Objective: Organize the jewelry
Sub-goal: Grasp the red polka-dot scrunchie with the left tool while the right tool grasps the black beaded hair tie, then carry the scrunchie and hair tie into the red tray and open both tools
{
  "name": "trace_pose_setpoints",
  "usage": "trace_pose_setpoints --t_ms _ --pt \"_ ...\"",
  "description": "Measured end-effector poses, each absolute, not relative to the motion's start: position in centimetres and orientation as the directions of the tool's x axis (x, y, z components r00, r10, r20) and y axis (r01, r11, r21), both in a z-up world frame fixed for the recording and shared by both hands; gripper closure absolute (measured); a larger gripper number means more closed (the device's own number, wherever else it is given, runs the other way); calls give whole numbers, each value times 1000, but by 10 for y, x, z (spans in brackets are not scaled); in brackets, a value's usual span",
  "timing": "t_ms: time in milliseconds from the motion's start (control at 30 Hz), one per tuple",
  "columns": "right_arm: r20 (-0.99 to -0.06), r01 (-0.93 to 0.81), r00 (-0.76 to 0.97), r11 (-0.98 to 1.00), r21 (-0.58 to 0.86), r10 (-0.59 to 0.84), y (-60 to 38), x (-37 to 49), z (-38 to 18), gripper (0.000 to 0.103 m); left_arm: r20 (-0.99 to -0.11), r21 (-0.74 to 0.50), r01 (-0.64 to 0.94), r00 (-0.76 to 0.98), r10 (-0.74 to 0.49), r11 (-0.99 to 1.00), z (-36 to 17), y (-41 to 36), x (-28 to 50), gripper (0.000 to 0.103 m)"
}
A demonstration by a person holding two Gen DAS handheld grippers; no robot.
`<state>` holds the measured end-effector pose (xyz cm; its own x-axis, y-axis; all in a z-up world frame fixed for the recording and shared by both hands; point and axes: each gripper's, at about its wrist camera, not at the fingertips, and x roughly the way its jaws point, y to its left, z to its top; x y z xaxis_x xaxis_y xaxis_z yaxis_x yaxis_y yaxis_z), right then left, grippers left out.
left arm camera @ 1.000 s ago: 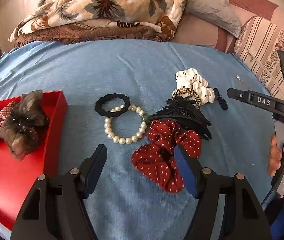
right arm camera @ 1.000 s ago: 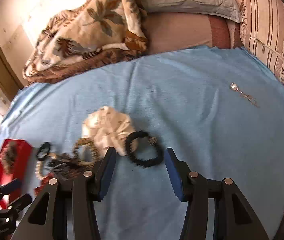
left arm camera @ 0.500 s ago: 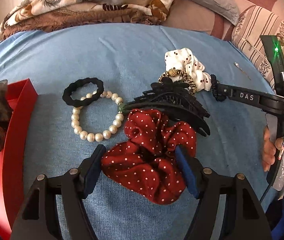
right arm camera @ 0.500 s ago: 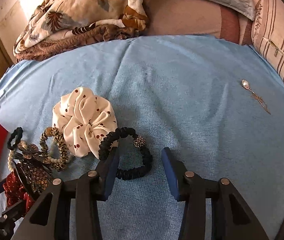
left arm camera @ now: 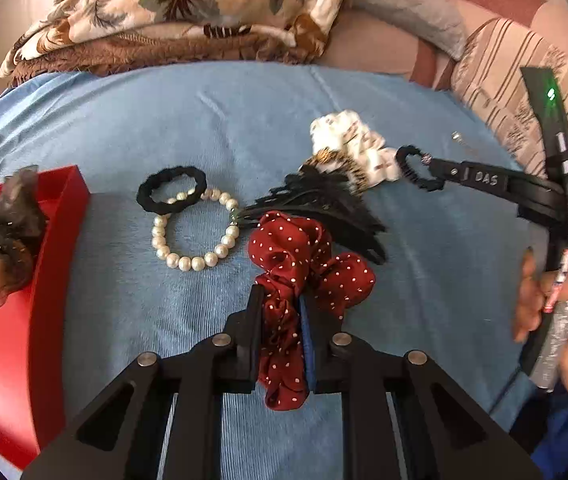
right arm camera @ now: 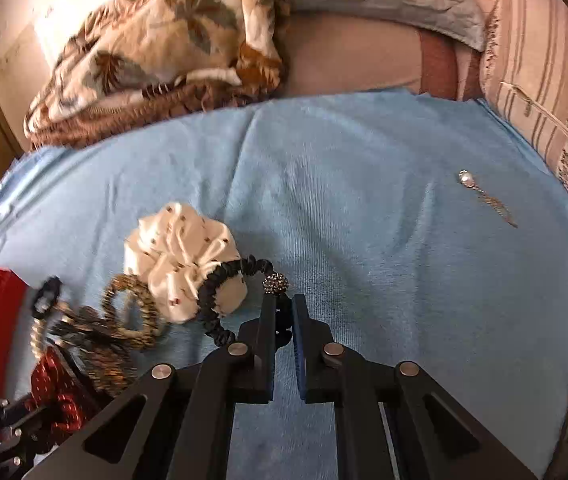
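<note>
My left gripper (left arm camera: 282,296) is closing its jaws, and the pads pinch the red polka-dot scrunchie (left arm camera: 308,248) on the blue bedsheet. My right gripper (right arm camera: 284,300) is closing too and nips the black hair tie (right arm camera: 212,288) just below its sparkly bead (right arm camera: 275,282). That tie leans on a white dotted scrunchie (right arm camera: 176,248). The left wrist view shows the right gripper's tip at the same hair tie (left arm camera: 406,160). A red tray (left arm camera: 12,360) at the left holds a brown gauzy scrunchie (left arm camera: 4,240).
A pearl bracelet (left arm camera: 192,262), a black ring-shaped tie (left arm camera: 172,192), a black claw clip (left arm camera: 324,208) and a leopard-print band (right arm camera: 136,312) lie between the two grippers. A small drop earring (right arm camera: 480,192) lies alone at the right. Folded blankets and pillows line the far edge.
Both grippers went from wide open to closed. The left one moved forward over the red scrunchie and pinched it; the right one closed on the black hair tie.
</note>
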<state>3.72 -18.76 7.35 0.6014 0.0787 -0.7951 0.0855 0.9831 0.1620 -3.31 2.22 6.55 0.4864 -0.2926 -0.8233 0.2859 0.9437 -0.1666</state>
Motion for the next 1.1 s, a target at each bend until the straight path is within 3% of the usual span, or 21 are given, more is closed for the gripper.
trace_pose_setpoints --t_ms 300,733,1100 --pt "-727 121 674 952 282 130 -195 2 104 94 -760 -194 285 562 -328 939 115 56 -77 87" --pt "-714 58 666 939 338 216 -135 -66 100 94 -726 -108 80 674 -134 991 129 175 -109 87" --pt "-740 -52 616 952 303 269 -63 -107 98 94 -747 -163 -122 663 -41 979 111 291 -85 87"
